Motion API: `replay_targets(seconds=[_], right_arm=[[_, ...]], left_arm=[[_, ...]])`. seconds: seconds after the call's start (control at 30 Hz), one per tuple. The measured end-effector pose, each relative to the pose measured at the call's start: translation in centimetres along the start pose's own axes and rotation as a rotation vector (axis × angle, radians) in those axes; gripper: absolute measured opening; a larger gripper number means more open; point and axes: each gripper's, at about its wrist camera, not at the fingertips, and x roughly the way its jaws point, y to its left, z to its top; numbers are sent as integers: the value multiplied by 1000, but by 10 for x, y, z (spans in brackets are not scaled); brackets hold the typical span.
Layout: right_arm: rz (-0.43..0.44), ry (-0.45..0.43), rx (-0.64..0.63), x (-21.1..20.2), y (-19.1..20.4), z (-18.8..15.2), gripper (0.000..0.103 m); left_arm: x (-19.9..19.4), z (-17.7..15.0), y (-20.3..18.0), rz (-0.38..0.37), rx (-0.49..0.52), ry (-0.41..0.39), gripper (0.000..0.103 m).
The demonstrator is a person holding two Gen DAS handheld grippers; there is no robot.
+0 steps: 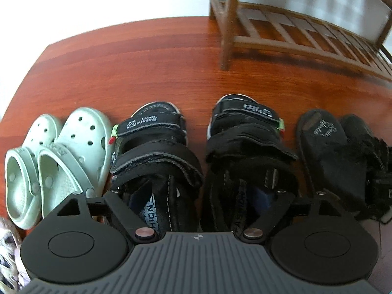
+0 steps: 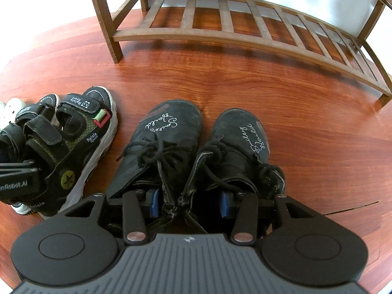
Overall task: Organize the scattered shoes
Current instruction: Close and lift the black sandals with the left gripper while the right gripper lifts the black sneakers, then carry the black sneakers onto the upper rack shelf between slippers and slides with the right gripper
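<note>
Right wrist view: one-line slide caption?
Right gripper jaws reach into the black lace-up boots facing the wooden shoe rack.

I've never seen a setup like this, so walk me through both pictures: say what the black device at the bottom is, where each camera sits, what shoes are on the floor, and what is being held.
No robot here: a person holds a two-finger gripper in each hand, and a wide-angle camera on each looks forward along its fingers. The black and grey shape at the bottom of each picture is that tool.

The left camera looks down on the left gripper, whose fingers reach into the two black sandals, one finger in each. Pale green clogs sit to their left.

The right camera shows the right gripper with its blue fingertips inside the two black lace-up boots, straddling their inner walls. Whether either gripper is actually clamping cannot be told.

All the shoes stand on a red-brown wooden floor before a wooden shoe rack, whose visible bottom shelf holds no shoes.
</note>
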Motion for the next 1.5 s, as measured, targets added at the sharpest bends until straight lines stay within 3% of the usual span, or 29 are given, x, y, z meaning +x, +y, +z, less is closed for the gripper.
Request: replay_targets(seconds=[0.37, 0.43, 0.47, 0.53, 0.63, 0.67, 0.8, 0.93, 1.5], right_arm=[[-8, -12, 11, 2, -2, 0, 51], [-9, -17, 12, 3, -2, 0, 51], [-10, -20, 12, 3, -3, 0, 50], [-10, -27, 14, 2, -3, -1, 48], [-5, -45, 11, 1, -4, -3, 42], [0, -52, 6, 0, -3, -3, 37], [13, -74, -2, -1, -3, -6, 33], [8, -101, -6, -5, -6, -8, 23], [1, -159, -7, -51, -36, -1, 22]], left_arm=[[9, 3, -4, 33, 52, -58, 85], [11, 3, -2, -17, 16, -56, 74], [12, 3, -1, -36, 2, -56, 63], [11, 2, -1, -40, -9, -74, 57], [8, -1, -1, -33, -23, -99, 38], [7, -1, 0, -29, -35, -101, 27], [5, 1, 3, -11, -72, -107, 25], [-3, 2, 1, -2, -83, -141, 24], [-55, 21, -20, -44, -59, -209, 23]])
